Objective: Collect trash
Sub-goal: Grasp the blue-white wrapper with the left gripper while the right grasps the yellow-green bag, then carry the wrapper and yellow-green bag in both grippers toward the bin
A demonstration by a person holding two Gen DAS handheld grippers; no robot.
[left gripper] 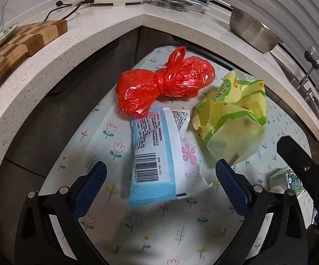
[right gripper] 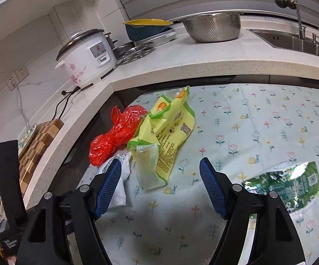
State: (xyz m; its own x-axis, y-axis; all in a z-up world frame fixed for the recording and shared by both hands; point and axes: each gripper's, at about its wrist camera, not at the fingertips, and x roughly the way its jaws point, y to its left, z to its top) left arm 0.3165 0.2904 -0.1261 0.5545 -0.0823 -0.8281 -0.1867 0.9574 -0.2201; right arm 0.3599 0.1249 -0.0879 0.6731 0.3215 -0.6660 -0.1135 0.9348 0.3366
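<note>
Kitchen surface (right gripper: 258,119), flowered cloth | left tongs (left gripper: 159,181) wide open, empty, straddling blue-white wrapper (left gripper: 157,152) | right tongs (right gripper: 160,184) wide open, empty, near yellow bag (right gripper: 170,132) | risk: slippery film sliding from pads, snagging red bag (left gripper: 159,81)

Low surface (left gripper: 137,231) sits in the inner corner of an L-shaped counter (left gripper: 106,44), tucked below its edge. Four wrappers on the surface: knotted bag (left gripper: 164,81) farthest back, toward the corner; barcode packet (left gripper: 157,156) in front of it, their edges touching; crumpled snack bag (left gripper: 230,119) to the right of both, overlapping the packet's right side. Foil wrapper (right gripper: 287,183) lies well apart, far right (only a sliver in the left wrist view). On the counter: chopping board (left gripper: 16,44) left, rice cooker (right gripper: 86,57) at the corner, rack (right gripper: 135,52) beside it, colander (right gripper: 212,27) further right, sink (right gripper: 296,42) beyond.
</note>
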